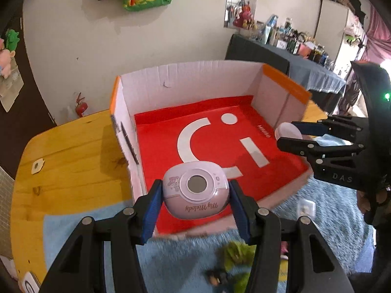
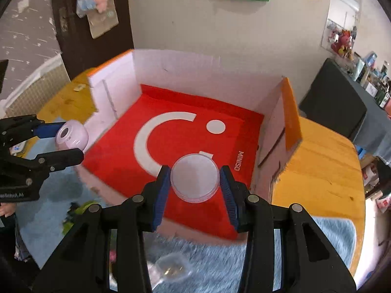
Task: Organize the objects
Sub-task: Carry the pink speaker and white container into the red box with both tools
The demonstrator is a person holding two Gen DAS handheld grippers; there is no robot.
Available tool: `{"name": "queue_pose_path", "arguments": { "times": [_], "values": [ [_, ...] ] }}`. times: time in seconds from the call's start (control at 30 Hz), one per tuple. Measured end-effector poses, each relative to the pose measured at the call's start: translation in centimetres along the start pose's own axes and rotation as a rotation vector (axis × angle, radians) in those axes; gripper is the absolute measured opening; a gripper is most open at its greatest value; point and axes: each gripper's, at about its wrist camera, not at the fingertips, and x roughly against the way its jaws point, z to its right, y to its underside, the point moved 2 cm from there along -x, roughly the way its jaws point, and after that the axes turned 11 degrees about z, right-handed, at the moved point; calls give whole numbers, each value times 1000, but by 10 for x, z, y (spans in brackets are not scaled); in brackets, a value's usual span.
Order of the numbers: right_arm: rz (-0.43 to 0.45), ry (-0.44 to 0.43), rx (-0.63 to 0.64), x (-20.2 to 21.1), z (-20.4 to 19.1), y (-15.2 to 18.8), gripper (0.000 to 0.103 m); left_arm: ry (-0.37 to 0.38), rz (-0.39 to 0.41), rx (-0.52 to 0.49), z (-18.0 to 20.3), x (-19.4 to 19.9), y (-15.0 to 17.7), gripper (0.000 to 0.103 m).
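Note:
My left gripper (image 1: 195,193) is shut on a pink My Melody case (image 1: 195,190) and holds it above the near edge of the open cardboard box (image 1: 190,78) with a red floor. My right gripper (image 2: 194,178) is shut on a round translucent pink container (image 2: 194,177), held over the box's near right part. In the left wrist view the right gripper (image 1: 287,133) with the round container (image 1: 288,130) is at the box's right wall. In the right wrist view the left gripper (image 2: 70,141) with the pink case (image 2: 71,135) is at the box's left side.
The box stands on a yellow wooden table (image 1: 61,151). A fluffy blue mat (image 2: 215,258) lies in front of it with a clear plastic cup (image 2: 171,268), a green toy (image 1: 237,254) and a small white item (image 1: 305,206). The box walls rise on three sides.

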Motion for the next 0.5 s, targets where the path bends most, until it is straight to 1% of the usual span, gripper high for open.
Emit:
{"name": "queue_pose_path", "arguments": {
  "times": [0.07,0.17,0.27,0.4,0.5],
  "values": [
    [-39,14,6,-16,3,-2,39,-10,-26,-11,0,-14,-1,55],
    [-103,5,-3,-36,8,-1,39,-23,-59,-17,-1,-32,1,55],
    [-148,21,7,-52,11,2,39,-38,-85,-30,-1,-47,2,55],
    [-190,11,-8,-64,15,7,39,-49,-111,-46,0,-61,3,55],
    [-208,19,5,-68,15,10,40,-58,-130,-57,0,-70,3,55]
  ]
}}
